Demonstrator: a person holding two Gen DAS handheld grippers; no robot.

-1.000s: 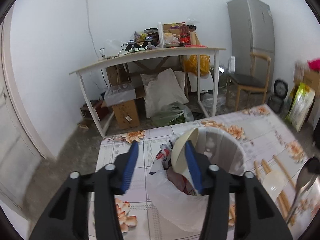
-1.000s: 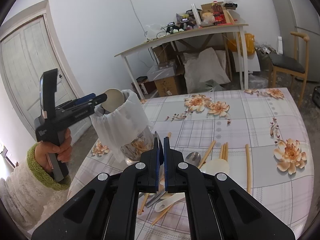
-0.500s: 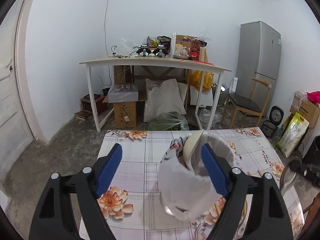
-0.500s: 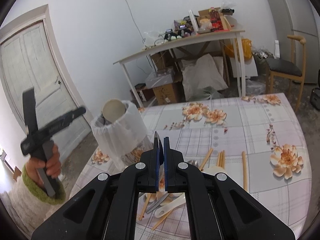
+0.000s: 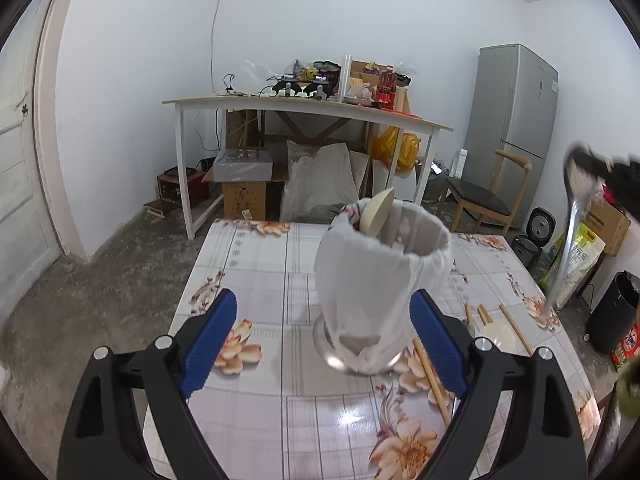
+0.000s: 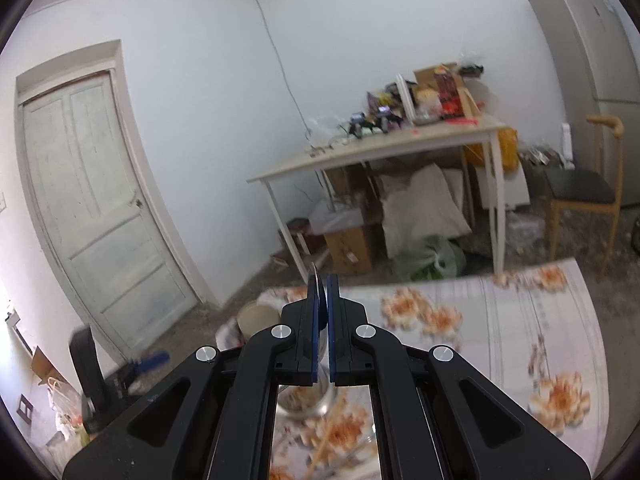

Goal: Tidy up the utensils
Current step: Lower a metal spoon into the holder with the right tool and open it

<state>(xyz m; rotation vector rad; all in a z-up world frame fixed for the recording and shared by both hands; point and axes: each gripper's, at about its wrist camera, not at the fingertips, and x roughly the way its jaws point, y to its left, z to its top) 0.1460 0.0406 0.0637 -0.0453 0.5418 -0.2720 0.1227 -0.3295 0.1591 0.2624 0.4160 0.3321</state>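
Note:
A metal container (image 5: 380,280) lined with a white bag stands on the flowered table (image 5: 256,280), with a cream spoon (image 5: 378,216) leaning inside it. My left gripper (image 5: 322,300) is short of the container, its jaws opening, with nothing between the pads. My right gripper (image 6: 323,280) is shut on a metal spoon (image 6: 314,280), seen edge-on between the pads. In the left wrist view that metal spoon (image 5: 572,232) hangs high at the right, above the table. The right wrist view shows the container (image 6: 256,316) low and partly hidden, with the left gripper (image 6: 148,360) blurred beside it.
Several wooden chopsticks (image 5: 516,328) and a cream spoon (image 5: 500,336) lie on the table right of the container. Beyond the table are a cluttered white desk (image 5: 304,108), a wooden chair (image 5: 480,200), a fridge (image 5: 516,128) and a door (image 6: 100,208).
My left gripper let go of the cream spoon in the container, opened wide and drew back. My right gripper rose from the table with the metal spoon.

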